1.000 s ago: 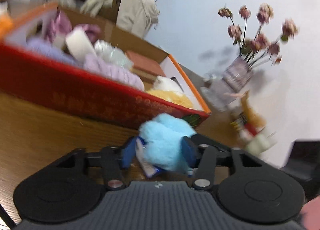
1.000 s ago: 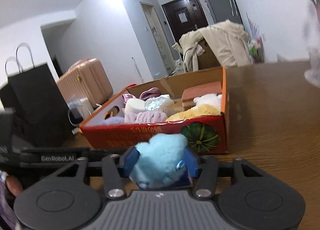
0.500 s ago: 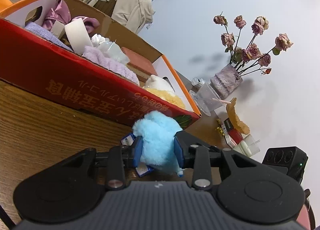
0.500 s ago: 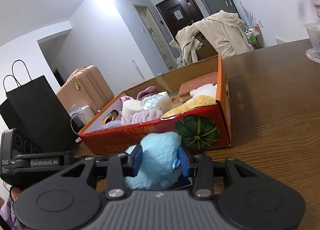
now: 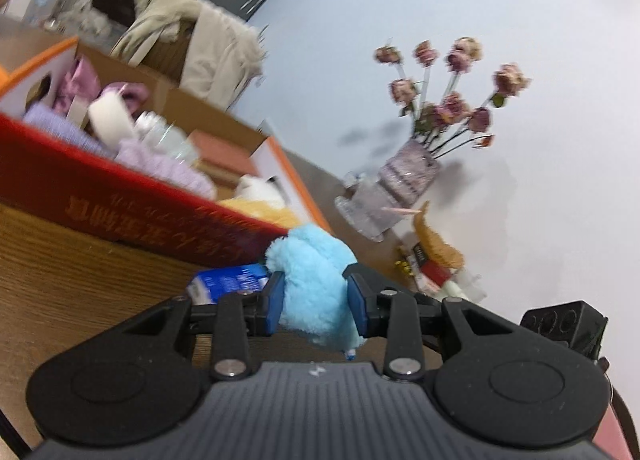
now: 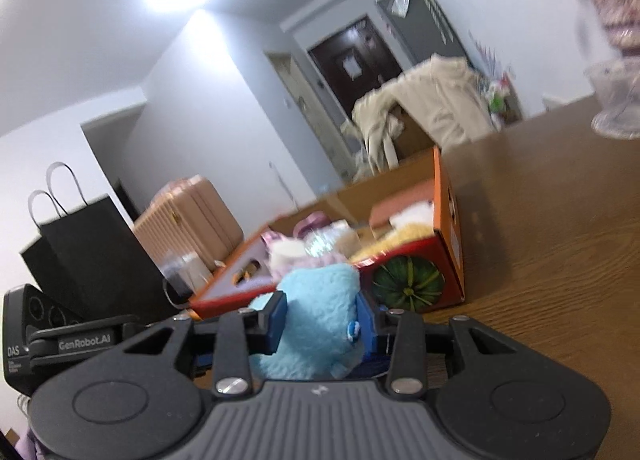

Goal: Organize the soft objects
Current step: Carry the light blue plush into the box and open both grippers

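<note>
Straight ahead of the left gripper's fingers (image 5: 276, 302), the way is blocked by the red wall of the cardboard box (image 5: 120, 203), whose inside is crowded with soft items. To the right of the fingers, a glass vase (image 5: 404, 175) and small clutter (image 5: 432, 268) are found along the wall. Right of the right gripper's fingers (image 6: 278, 320), bare wooden tabletop (image 6: 540, 240) is left open as far as a glass dish (image 6: 618, 99). To their left, passage is closed by a black paper bag (image 6: 92, 248).

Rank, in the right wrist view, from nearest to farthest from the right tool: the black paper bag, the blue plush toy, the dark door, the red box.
1. Blue plush toy, clamped in the right tool.
2. Red box, just beyond on the table.
3. Black paper bag, off to the left.
4. Dark door, at the far end of the room.
</note>
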Action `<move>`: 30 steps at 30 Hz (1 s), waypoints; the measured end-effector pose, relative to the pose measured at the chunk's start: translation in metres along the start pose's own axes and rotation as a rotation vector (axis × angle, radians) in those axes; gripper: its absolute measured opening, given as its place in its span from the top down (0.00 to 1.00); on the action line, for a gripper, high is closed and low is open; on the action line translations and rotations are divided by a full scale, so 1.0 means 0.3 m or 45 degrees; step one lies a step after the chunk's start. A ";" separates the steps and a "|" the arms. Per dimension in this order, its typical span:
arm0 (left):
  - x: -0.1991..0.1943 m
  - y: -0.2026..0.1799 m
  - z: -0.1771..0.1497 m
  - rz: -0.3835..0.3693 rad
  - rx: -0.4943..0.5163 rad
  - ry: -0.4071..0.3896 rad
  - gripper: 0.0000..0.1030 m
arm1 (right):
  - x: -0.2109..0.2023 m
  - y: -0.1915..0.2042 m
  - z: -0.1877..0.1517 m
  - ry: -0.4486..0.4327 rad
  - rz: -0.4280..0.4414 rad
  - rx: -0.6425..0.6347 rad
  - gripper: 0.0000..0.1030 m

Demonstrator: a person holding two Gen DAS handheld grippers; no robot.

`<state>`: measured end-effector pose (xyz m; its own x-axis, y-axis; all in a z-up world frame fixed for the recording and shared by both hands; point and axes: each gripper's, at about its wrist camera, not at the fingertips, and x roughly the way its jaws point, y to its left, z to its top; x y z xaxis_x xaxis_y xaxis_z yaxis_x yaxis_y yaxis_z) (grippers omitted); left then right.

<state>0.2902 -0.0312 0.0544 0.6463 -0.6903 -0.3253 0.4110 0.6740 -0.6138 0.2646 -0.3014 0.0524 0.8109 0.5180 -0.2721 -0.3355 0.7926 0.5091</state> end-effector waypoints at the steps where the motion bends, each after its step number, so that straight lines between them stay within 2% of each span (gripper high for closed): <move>1: -0.012 -0.018 -0.002 -0.007 0.009 -0.003 0.67 | -0.024 0.015 -0.002 -0.018 -0.004 -0.011 0.64; 8: -0.033 -0.098 0.002 -0.024 0.066 -0.012 0.67 | -0.130 0.054 0.011 -0.118 -0.009 -0.036 0.64; 13: -0.009 -0.110 0.042 -0.010 0.098 -0.026 0.67 | -0.097 0.047 0.059 -0.127 -0.004 -0.035 0.64; 16: 0.018 -0.097 0.110 -0.011 0.110 -0.023 0.67 | -0.047 0.051 0.108 -0.125 -0.003 -0.057 0.65; 20: 0.088 -0.067 0.224 0.035 0.139 -0.039 0.66 | 0.073 0.023 0.207 -0.097 0.016 -0.063 0.66; 26: 0.282 0.086 0.384 0.114 0.043 -0.002 0.66 | 0.357 -0.086 0.352 0.044 -0.026 -0.030 0.68; 28: 0.341 0.133 0.404 0.163 0.066 0.015 0.66 | 0.464 -0.119 0.374 0.104 -0.055 -0.046 0.69; 30: 0.401 0.167 0.405 0.271 0.110 0.071 0.65 | 0.556 -0.135 0.368 0.201 -0.099 -0.072 0.72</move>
<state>0.4667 -0.0486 0.0720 0.6885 -0.5422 -0.4816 0.3242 0.8242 -0.4643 0.4662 -0.2827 0.0764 0.7518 0.4947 -0.4360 -0.3044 0.8469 0.4360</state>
